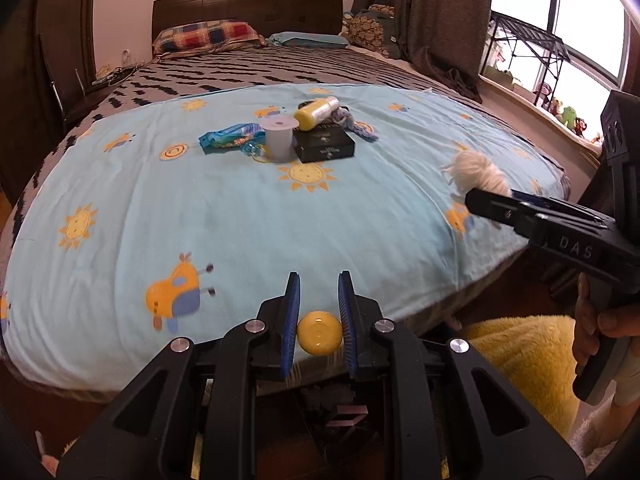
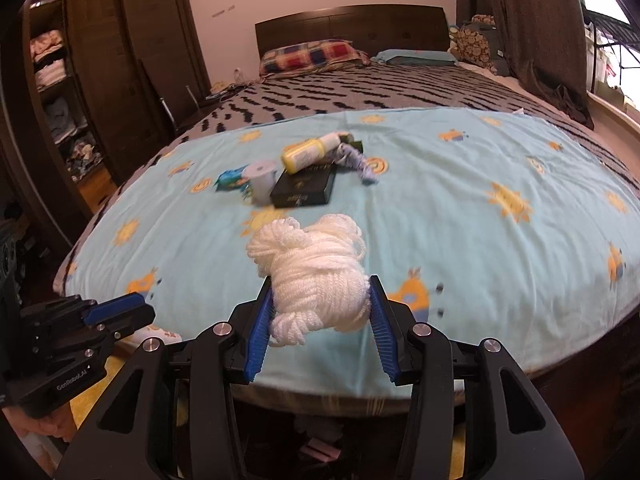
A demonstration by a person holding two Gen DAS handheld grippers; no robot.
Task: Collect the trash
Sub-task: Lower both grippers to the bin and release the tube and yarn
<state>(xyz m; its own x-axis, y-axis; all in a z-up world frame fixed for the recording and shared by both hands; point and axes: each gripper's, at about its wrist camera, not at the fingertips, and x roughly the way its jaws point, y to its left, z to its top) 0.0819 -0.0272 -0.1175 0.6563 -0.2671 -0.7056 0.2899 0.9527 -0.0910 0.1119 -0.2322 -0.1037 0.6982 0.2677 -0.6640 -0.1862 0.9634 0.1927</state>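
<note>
My left claw (image 1: 319,312) angles down over the near edge of the bed (image 1: 240,216), its blue pads pressed on a small yellow ball (image 1: 320,338) held well back between them; my right claw (image 2: 320,312) tilts down likewise over the blue sheet (image 2: 460,216), closed partway on a bundle of white yarn (image 2: 316,276) that bulges forward past the fingertips; seen from the left wrist, the right claw (image 1: 486,196) reaches in from the right edge, a hand (image 1: 600,332) wrapped round its grip below; seen from the right wrist, the left claw (image 2: 120,306) lies at lower left, level with the bed's edge. Further up the sheet, well apart from both claws, sits the remaining heap: a black box (image 1: 324,144), a grey spool (image 1: 280,138) upright beside it, a yellow bottle (image 1: 314,114) lying on the box, a blue wrapper (image 1: 228,140) to the left, and a scrap of bluish yarn (image 1: 362,126) to the right.
</note>
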